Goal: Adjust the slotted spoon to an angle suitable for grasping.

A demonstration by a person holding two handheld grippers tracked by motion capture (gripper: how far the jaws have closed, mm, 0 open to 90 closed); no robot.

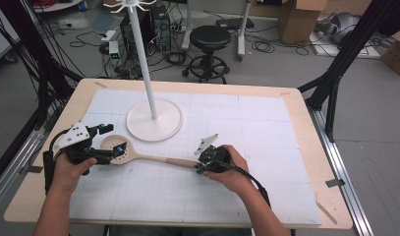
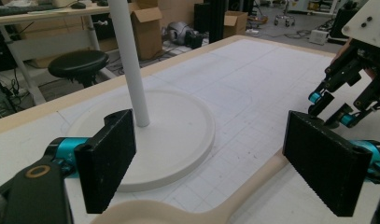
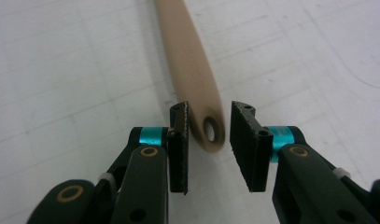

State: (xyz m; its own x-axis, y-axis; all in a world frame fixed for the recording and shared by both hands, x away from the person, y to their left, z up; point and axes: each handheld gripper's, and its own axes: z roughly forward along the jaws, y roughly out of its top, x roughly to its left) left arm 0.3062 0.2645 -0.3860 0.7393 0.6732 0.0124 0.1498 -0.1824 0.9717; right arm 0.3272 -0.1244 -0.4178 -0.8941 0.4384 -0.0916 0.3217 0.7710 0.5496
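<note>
Right now a wooden slotted spoon (image 1: 138,156) is lying flat on the white gridded mat (image 1: 246,123) that covers the table (image 1: 305,128), its round bowl pointing toward the person's left and its long handle running toward the person's right. The left gripper (image 1: 111,140) is hovering over the spoon's bowl, and in the left gripper view its two black pads (image 2: 106,158) are standing wide apart, with the pale rim of the bowl showing low between them and nothing pinched. The right gripper (image 3: 208,140) is sitting at the far end of the handle; in the right gripper view its jaws are straddling the rounded tip with the hanging hole, one pad at or just beside the tip's edge and the other leaving a narrow gap, so the jaws are part-closed around the handle end without clamping it. Just behind the spoon's bowl, a white stand (image 1: 153,118) is rising from a round flat base on the mat, its thin pole reaching up toward hooks at the top of the high view. Beyond the table, a black stool (image 1: 210,42) is standing on the grey floor among cables and cardboard boxes (image 1: 298,17).
</note>
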